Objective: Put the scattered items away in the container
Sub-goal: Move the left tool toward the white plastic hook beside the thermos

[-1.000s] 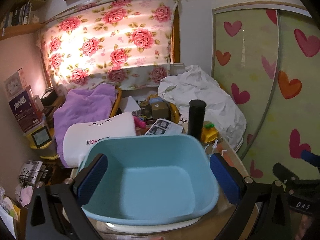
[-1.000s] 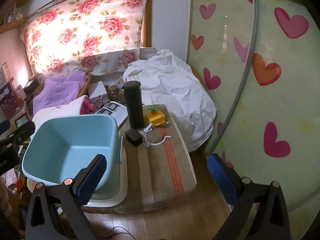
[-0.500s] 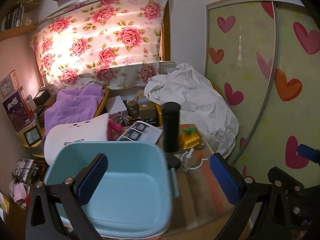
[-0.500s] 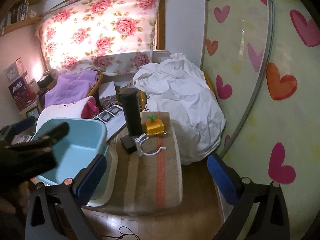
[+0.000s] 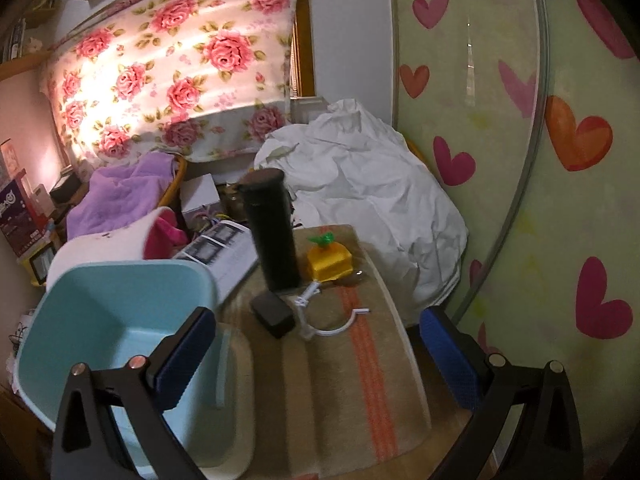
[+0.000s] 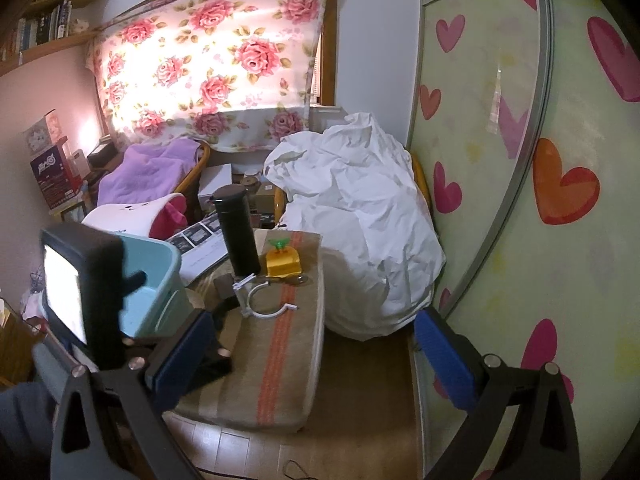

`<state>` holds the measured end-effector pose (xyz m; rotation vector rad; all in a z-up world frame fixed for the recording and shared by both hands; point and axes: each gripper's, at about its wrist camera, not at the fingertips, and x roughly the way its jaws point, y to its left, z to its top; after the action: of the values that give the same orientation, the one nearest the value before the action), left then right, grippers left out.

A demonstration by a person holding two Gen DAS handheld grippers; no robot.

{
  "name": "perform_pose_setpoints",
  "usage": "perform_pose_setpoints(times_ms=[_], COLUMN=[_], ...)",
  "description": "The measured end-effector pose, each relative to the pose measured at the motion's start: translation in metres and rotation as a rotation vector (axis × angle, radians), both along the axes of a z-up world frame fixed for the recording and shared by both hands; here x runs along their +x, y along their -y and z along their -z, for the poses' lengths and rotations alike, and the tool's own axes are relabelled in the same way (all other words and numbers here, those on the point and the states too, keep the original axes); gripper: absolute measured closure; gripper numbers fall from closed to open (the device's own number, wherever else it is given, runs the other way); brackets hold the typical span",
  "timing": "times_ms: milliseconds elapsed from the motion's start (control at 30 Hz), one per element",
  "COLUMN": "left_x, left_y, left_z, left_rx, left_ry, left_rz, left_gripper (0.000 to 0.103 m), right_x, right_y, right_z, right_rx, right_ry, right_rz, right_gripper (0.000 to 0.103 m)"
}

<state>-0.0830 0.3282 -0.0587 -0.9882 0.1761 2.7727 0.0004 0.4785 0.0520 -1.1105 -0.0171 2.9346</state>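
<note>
Basin (image 5: 120, 320) sits just left of the gaping left hand-held gripper (image 5: 316, 356).

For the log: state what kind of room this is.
Likely a lived-in bedroom or spare room: rose-print curtain, heart-decorated sliding doors, heaped white bedding, bookshelf.

Light blue plastic tub (image 5: 120, 320) sits open and empty at the striped cushion's left end; beside it to the right stand a tall black cylindrical flask (image 5: 272, 232) upright, a yellow block with green top (image 5: 329, 261), a small black box (image 5: 274, 315) lying flat, and a white plastic C-shaped clip (image 5: 332, 322).
</note>
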Motion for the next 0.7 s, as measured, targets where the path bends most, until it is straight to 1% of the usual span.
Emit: perform_pose_setpoints(times_ms=[100, 267, 367, 500, 567, 600, 700], left_x=[-0.01, -0.029, -0.043, -0.053, -0.053, -0.054, -0.063], left_y=[-0.014, -0.021, -0.019, -0.015, -0.02, -0.023, -0.026], left_z=[0.02, 0.057, 0.083, 0.109, 0.115, 0.117, 0.124], left_rx=[-0.005, 0.005, 0.0, -0.026, -0.069, -0.078, -0.06], left_ry=[0.005, -0.001, -0.002, -0.021, -0.085, -0.098, -0.09], left_rz=[-0.023, -0.088, -0.144, -0.22, -0.206, -0.2, -0.191], left_gripper=[0.0, 0.0, 0.0, 0.0, 0.0, 0.0, 0.0], right_x=[-0.01, -0.028, -0.043, -0.065, -0.077, -0.082, -0.095], right_y=[-0.009, -0.019, -0.025, -0.033, -0.037, -0.039, -0.04], right_z=[0.002, 0.012, 0.027, 0.048, 0.06, 0.065, 0.078], right_rx=[-0.028, -0.035, -0.025, -0.02, -0.029, -0.031, -0.021], right_ry=[0.008, 0.009, 0.013, 0.022, 0.031, 0.036, 0.05], right_rz=[-0.017, -0.049, -0.078, -0.111, -0.125, -0.132, -0.143], right_gripper=[0.0, 0.0, 0.0, 0.0, 0.0, 0.0, 0.0])
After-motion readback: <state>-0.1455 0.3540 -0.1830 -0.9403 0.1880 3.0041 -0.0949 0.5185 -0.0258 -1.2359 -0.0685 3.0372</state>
